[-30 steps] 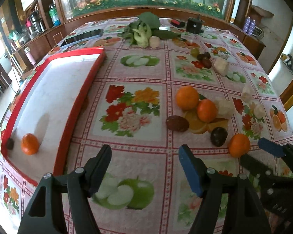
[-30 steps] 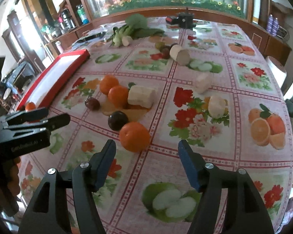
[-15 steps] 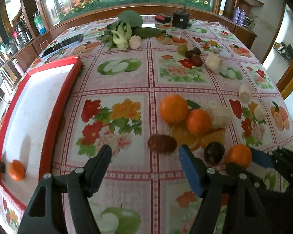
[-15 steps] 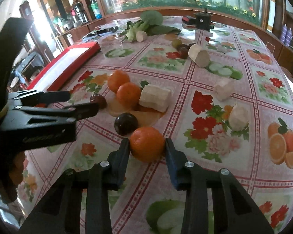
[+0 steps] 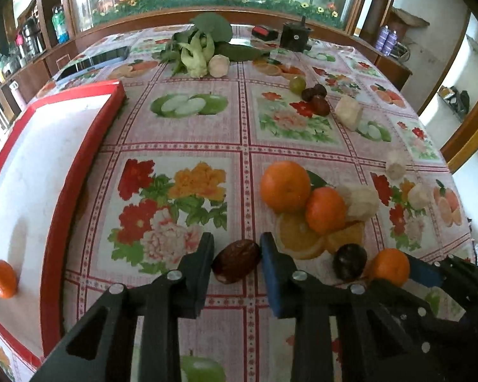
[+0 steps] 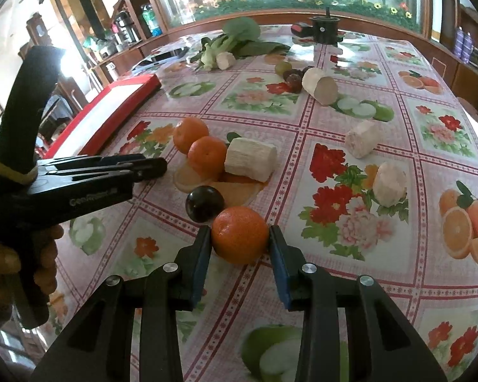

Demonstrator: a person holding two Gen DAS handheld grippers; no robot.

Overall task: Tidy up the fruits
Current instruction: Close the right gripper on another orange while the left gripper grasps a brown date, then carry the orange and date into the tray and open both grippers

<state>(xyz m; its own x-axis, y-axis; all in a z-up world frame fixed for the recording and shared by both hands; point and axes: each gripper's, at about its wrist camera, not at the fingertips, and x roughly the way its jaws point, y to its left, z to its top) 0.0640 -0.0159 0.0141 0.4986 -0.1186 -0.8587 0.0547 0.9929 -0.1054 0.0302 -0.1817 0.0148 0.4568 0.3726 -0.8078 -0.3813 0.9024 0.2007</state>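
My left gripper point(image 5: 236, 254) is shut on a brown date point(image 5: 236, 261) that rests on the tablecloth. My right gripper point(image 6: 240, 242) is shut on a tangerine point(image 6: 240, 235), also on the cloth; it also shows in the left wrist view point(image 5: 390, 266). A dark plum point(image 6: 204, 203) lies just left of it. Two more tangerines point(image 5: 285, 186) point(image 5: 325, 210) sit beyond. A red-rimmed white tray point(image 5: 38, 172) at left holds one tangerine point(image 5: 3, 278).
White peeled root chunks point(image 6: 251, 158) point(image 6: 388, 184) point(image 6: 361, 138) point(image 6: 320, 86) lie among the fruit. A green grape and dark dates point(image 5: 312, 94) sit farther back. Leafy greens point(image 5: 197, 49), a black box point(image 5: 294, 36) and a tablet point(image 5: 92, 60) are at the far end.
Both grippers moved forward and closed: the left onto the brown date, the right onto the near tangerine.
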